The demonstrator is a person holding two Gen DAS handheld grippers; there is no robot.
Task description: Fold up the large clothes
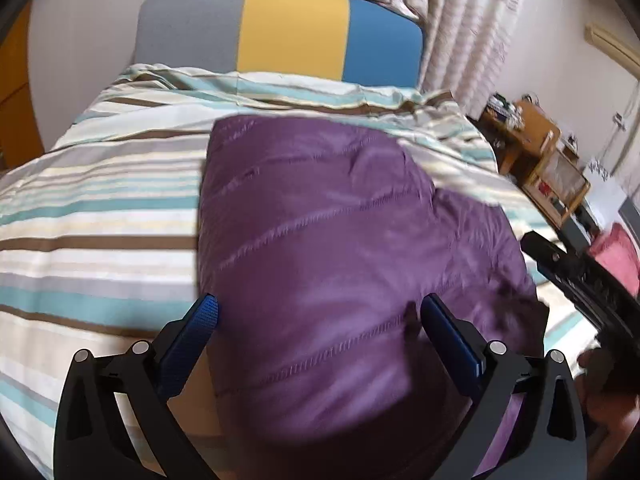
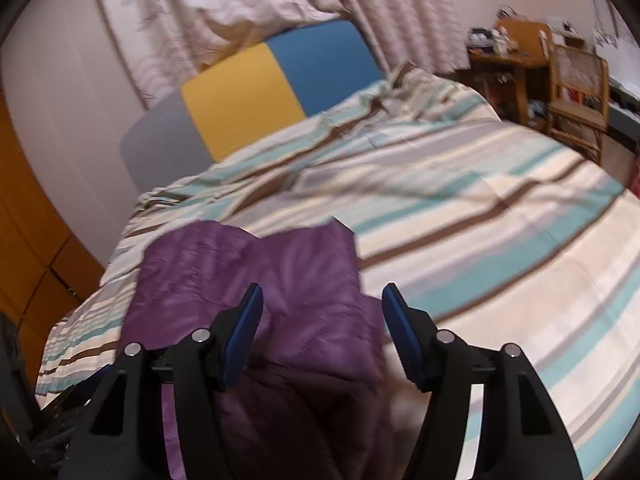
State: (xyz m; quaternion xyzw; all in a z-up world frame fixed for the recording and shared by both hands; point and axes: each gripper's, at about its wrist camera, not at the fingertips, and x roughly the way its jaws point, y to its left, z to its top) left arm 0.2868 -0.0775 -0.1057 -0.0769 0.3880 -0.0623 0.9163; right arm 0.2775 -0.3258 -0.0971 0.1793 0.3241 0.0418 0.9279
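A purple quilted jacket (image 1: 332,240) lies on a striped bed cover (image 1: 100,216), folded into a thick bundle. My left gripper (image 1: 320,312) is open, its blue fingers spread over the jacket's near end, nothing between them. In the right wrist view the jacket (image 2: 256,280) lies at the lower left of the striped cover (image 2: 480,240). My right gripper (image 2: 322,304) is open above the jacket's near part and holds nothing. The right gripper's black body shows at the right edge of the left wrist view (image 1: 580,280).
A headboard in grey, yellow and blue (image 1: 288,28) stands at the far end of the bed, with curtains (image 2: 224,12) behind. Wooden chairs and a cluttered desk (image 2: 552,80) stand to the right of the bed. A wooden wardrobe (image 2: 28,240) is at the left.
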